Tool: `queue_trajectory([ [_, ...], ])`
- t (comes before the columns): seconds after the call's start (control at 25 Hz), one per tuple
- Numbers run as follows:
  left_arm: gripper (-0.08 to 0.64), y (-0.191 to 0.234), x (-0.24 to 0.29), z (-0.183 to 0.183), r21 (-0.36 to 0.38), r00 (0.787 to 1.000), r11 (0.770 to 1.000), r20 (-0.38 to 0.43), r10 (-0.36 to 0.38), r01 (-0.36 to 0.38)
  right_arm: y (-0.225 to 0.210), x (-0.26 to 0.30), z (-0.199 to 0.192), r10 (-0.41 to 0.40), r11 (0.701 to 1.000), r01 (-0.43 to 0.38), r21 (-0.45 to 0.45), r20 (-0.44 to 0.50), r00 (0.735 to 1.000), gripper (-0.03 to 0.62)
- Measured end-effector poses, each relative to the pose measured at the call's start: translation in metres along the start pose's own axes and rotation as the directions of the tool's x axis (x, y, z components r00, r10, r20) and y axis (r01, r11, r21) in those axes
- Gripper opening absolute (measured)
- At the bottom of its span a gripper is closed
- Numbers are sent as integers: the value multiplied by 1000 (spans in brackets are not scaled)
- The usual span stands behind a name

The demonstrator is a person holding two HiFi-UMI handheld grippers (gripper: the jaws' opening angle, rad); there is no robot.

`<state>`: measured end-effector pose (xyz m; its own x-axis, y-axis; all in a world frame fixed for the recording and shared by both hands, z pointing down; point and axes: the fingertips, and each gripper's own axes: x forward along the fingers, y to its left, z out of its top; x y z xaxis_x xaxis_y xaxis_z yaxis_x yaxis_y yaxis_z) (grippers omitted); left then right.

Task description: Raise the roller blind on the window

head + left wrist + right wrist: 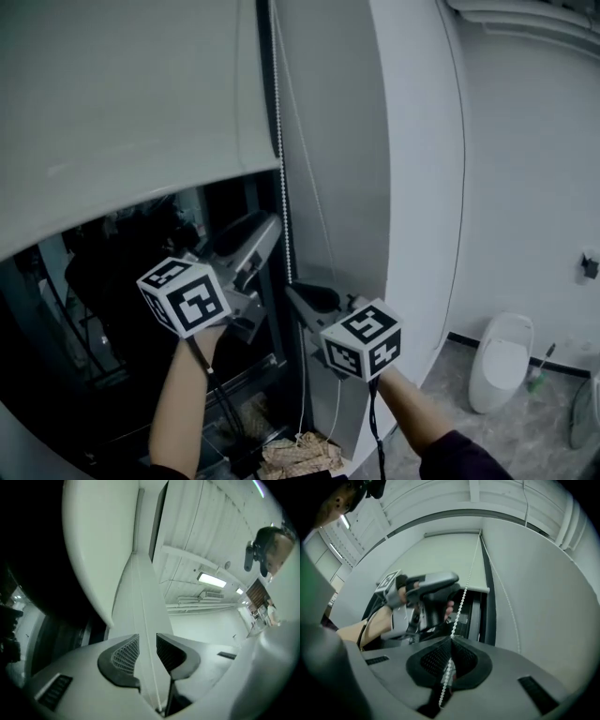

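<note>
The pale grey roller blind (122, 103) hangs over the upper part of the dark window (103, 337); its bottom bar curves across the head view. The white bead chain (278, 112) drops along the blind's right edge. My left gripper (274, 225) is up at the chain; in the left gripper view its jaws (147, 653) stand apart, with the chain (145, 620) running loose through the gap. Lower down, my right gripper (293, 292) is shut on the chain (461, 604), which is pinched between its black pads (433, 660). The right gripper view also shows the left gripper (453, 580) above, beside the chain.
A white wall column (412, 187) stands right of the window frame. On the tiled floor at the right are a white toilet fixture (502, 361) and a brush (538, 371). Crumpled brown paper (300, 457) lies at the window's foot.
</note>
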<state>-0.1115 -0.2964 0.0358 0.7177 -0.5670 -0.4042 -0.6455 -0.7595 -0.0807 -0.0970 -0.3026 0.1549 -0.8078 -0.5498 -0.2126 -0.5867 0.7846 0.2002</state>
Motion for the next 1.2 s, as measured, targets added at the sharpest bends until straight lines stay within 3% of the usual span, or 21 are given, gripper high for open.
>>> queue_trajectory([
  [0.24, 74, -5, 45, 52, -32, 998, 998, 31, -58, 59, 17, -9, -33, 29, 1000, -28, 11, -63, 998, 8],
  [0.48, 71, -4, 57, 65, 9, 999, 1000, 31, -24, 23, 38, -20, -77, 73, 997, -70, 27, -125, 989, 8],
  [0.56, 25, -1, 54, 59, 27, 1000, 1000, 18, -6, 5, 43, -25, -89, 85, 996, -81, 35, -140, 986, 8],
  [0.72, 17, -5, 39, 31, 88, 1000, 996, -15, 9, -8, 42, -33, -122, 84, 996, -76, 43, -220, 972, 8],
  [0.84, 17, 1, 21, 7, 90, 999, 995, -6, 42, -41, 41, -35, -146, 89, 995, -72, 69, -293, 952, 9],
  [1.0, 17, 10, 3, -29, 66, 996, 995, -54, 75, -71, 37, -43, -119, 73, 992, -49, 117, -212, 975, 9],
  [1.2, 17, 16, -21, -87, 27, 990, 996, -107, 92, -89, 10, -63, -83, -40, 992, 45, 120, -43, 998, 9],
])
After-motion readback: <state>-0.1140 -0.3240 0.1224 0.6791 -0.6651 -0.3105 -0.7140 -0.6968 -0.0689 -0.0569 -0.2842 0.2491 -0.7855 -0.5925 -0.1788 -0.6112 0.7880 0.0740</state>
